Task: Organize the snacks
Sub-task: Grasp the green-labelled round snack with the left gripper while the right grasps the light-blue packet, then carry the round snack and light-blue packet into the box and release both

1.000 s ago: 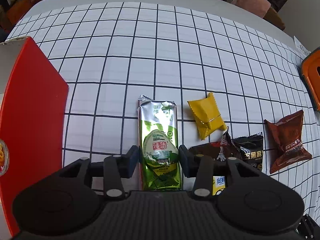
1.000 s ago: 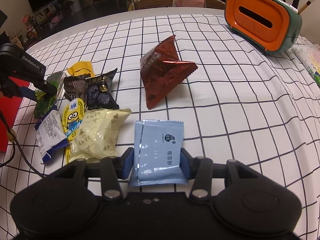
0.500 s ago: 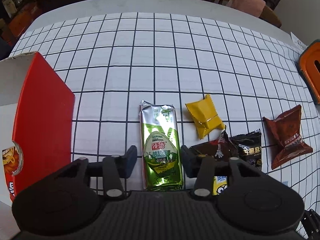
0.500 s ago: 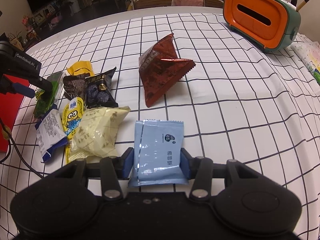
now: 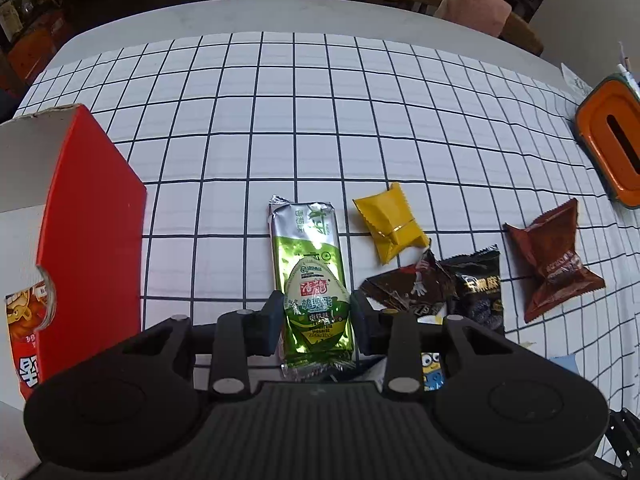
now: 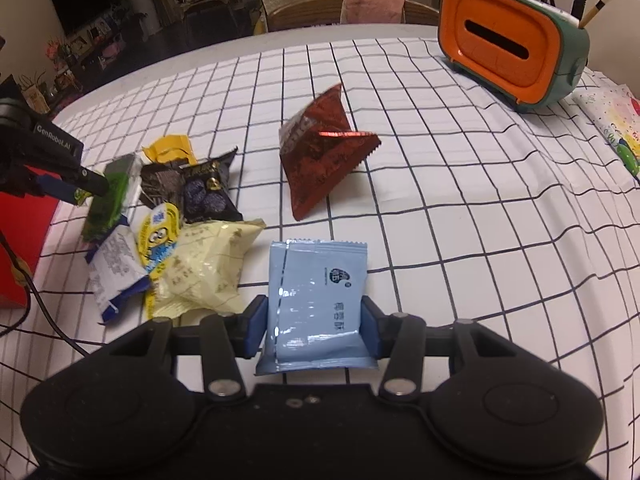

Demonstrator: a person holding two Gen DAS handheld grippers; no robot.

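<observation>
My left gripper (image 5: 316, 322) is shut on a long green snack packet (image 5: 310, 264) and holds it above the checked tablecloth (image 5: 304, 120); it also shows in the right wrist view (image 6: 108, 200). My right gripper (image 6: 314, 332) is shut on a light blue packet (image 6: 316, 296). A yellow packet (image 5: 390, 222), dark brown and black packets (image 5: 476, 288) and a red-brown packet (image 5: 556, 264) lie to the right of the green one. A cream packet (image 6: 204, 268), a Minions packet (image 6: 158, 236) and a white-blue packet (image 6: 116, 264) lie in the pile.
A red cardboard box (image 5: 88, 232) stands at the left, open at the top. An orange and green tissue holder (image 6: 512, 40) stands at the far right. A colourful wipes pack (image 6: 616, 124) lies at the right edge. Chairs stand beyond the table.
My left gripper has lifted the green packet higher and pulled back, so more of the table and red box shows. My right gripper still holds the blue packet, nearly still.
</observation>
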